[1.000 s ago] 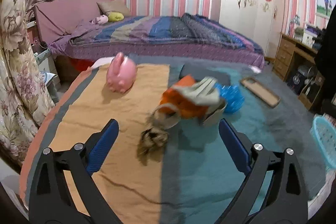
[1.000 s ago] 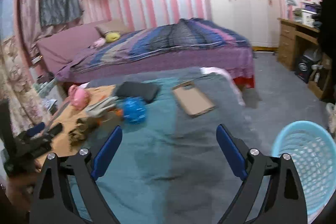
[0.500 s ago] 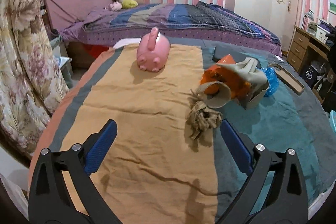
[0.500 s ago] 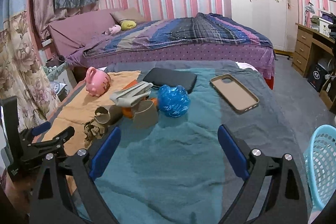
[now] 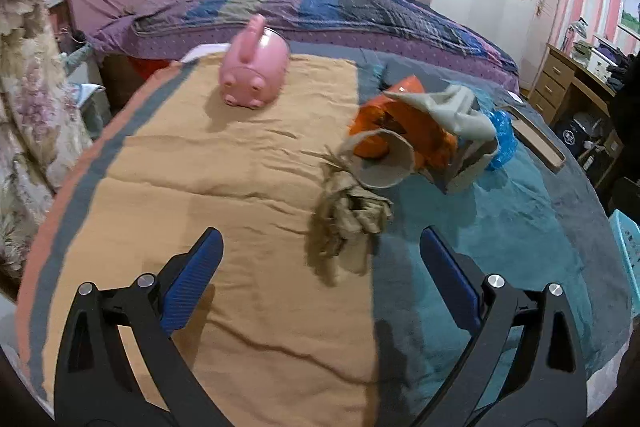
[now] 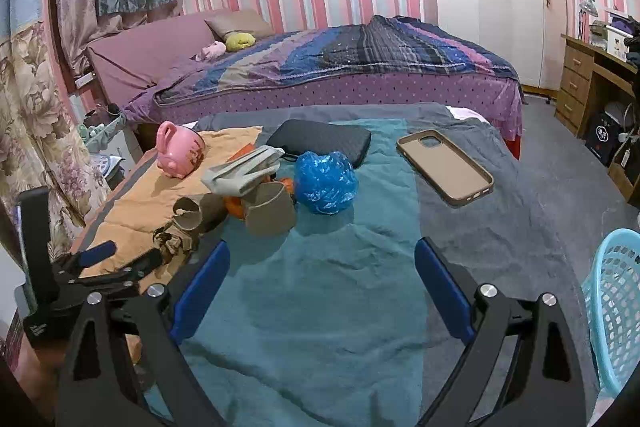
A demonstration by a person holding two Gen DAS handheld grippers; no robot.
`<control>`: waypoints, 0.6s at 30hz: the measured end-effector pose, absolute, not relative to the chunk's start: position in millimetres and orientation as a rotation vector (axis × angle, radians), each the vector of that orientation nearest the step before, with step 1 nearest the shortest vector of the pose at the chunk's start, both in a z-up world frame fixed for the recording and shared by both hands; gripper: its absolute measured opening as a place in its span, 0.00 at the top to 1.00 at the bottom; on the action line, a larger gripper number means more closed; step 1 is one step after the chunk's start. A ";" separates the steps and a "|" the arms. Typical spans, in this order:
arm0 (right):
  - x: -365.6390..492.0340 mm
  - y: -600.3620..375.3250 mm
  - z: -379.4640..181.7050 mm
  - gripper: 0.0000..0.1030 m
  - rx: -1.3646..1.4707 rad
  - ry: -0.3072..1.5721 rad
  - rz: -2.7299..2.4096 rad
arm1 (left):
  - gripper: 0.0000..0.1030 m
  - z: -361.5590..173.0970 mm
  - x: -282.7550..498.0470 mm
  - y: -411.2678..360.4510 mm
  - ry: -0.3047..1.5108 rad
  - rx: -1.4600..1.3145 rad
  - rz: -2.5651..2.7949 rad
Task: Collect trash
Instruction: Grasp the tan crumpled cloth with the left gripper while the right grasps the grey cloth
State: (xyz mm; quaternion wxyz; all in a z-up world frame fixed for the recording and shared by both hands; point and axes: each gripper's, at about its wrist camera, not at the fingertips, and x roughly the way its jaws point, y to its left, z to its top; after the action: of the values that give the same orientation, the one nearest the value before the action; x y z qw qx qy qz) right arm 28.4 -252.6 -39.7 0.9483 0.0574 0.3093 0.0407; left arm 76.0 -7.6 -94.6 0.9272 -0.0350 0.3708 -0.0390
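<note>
A pile of trash lies mid-table: a crumpled brown paper wad [image 5: 346, 223], a cardboard tube [image 5: 384, 159], orange plastic [image 5: 404, 123], grey folded card [image 5: 452, 111] and a blue plastic ball [image 6: 325, 182]. My left gripper [image 5: 320, 275] is open and empty, just short of the paper wad, which sits between its finger lines. My right gripper [image 6: 322, 287] is open and empty over the teal cloth, in front of the blue ball. The left gripper also shows in the right wrist view [image 6: 116, 263], beside the wad [image 6: 174, 241].
A pink piggy bank [image 5: 254, 75] stands at the back on the orange cloth. A phone case [image 6: 444, 167] and a dark pouch [image 6: 320, 143] lie further back. A light blue basket [image 6: 612, 311] stands off the table's right edge. A bed is behind.
My left gripper has swung left and come closer to the brown paper wad. My right gripper has swung left and down toward the pile, so the basket has slid to the edge.
</note>
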 end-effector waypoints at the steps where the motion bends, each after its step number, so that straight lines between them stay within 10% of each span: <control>1: 30.1 -252.8 -40.7 0.11 0.118 0.634 0.084 | 0.07 -96.7 79.8 -11.0 0.768 -0.067 -0.082; 8: 46.4 -245.5 -52.5 0.11 0.107 0.670 0.091 | 0.23 -109.6 105.4 -16.9 0.822 -0.095 -0.078; 12: 56.2 -233.9 -58.5 0.11 0.091 0.685 0.100 | 0.59 -112.2 111.9 -17.0 0.843 -0.108 -0.121; 18: 71.1 -217.0 -69.3 0.11 0.062 0.703 0.093 | 0.63 -91.9 97.6 -1.0 0.786 -0.106 -0.105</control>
State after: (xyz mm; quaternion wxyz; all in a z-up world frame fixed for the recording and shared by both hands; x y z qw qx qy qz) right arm 71.1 -217.0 -69.3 0.9373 0.0304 0.3442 0.0454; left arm 97.6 -1.0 -91.9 0.9211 -0.0514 0.3825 -0.0513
